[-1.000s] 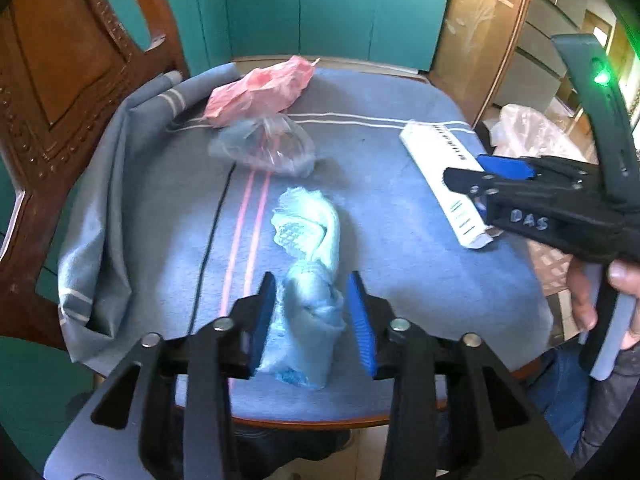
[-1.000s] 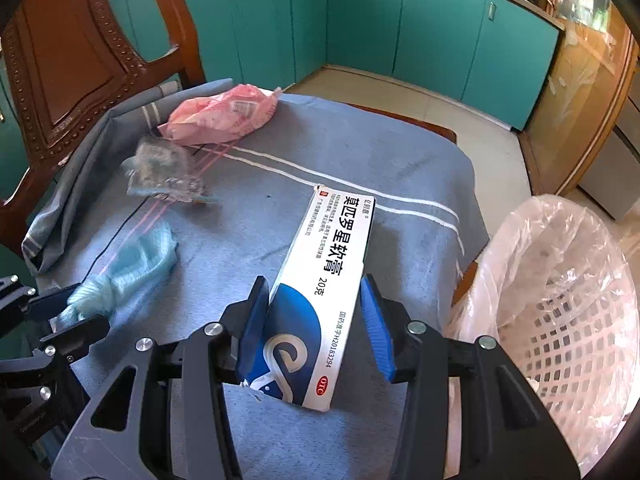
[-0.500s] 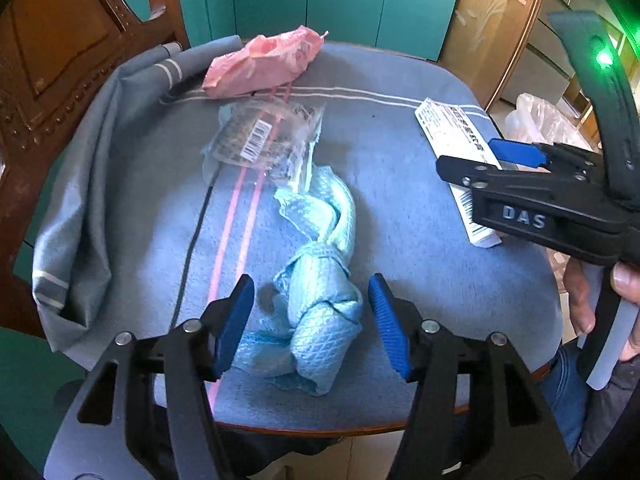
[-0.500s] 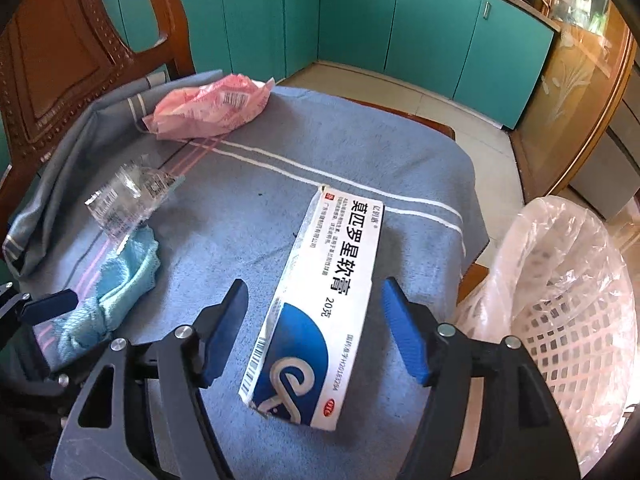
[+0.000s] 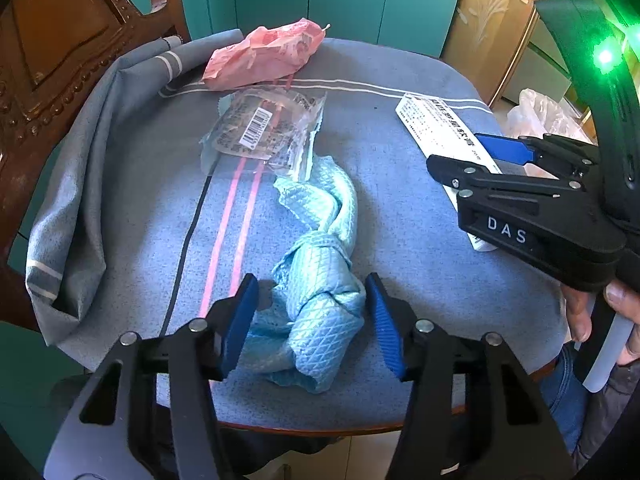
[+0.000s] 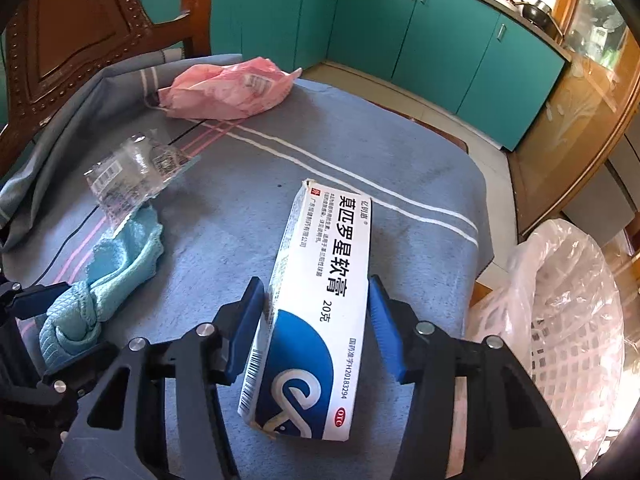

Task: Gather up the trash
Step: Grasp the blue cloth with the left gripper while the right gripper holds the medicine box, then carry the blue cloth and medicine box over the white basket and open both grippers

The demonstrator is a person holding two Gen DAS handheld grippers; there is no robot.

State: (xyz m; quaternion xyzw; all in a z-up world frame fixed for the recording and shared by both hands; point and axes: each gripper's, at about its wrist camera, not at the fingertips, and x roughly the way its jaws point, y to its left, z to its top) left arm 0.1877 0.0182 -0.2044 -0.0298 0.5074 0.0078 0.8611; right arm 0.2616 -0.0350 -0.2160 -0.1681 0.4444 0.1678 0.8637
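On the blue-grey cloth, our left gripper (image 5: 310,316) straddles the knotted blue rag (image 5: 316,292), jaws closing, pads not yet pressing. Our right gripper (image 6: 316,320) closes around the white ointment box (image 6: 316,312), gaps remaining, beside the bag-lined basket (image 6: 576,320).

White-and-blue carton (image 6: 320,312): large black Chinese characters "莫匹罗星软膏", "20克" below them, code "H20183294" along one edge, red oval "OTC" mark at the near corner, barcode on its side. Right gripper (image 5: 508,164) body: raised letters "DAS". Clear wrapper (image 5: 264,132): barcode label, digits unreadable. Pink bag (image 6: 228,88): white barcode label, unreadable.
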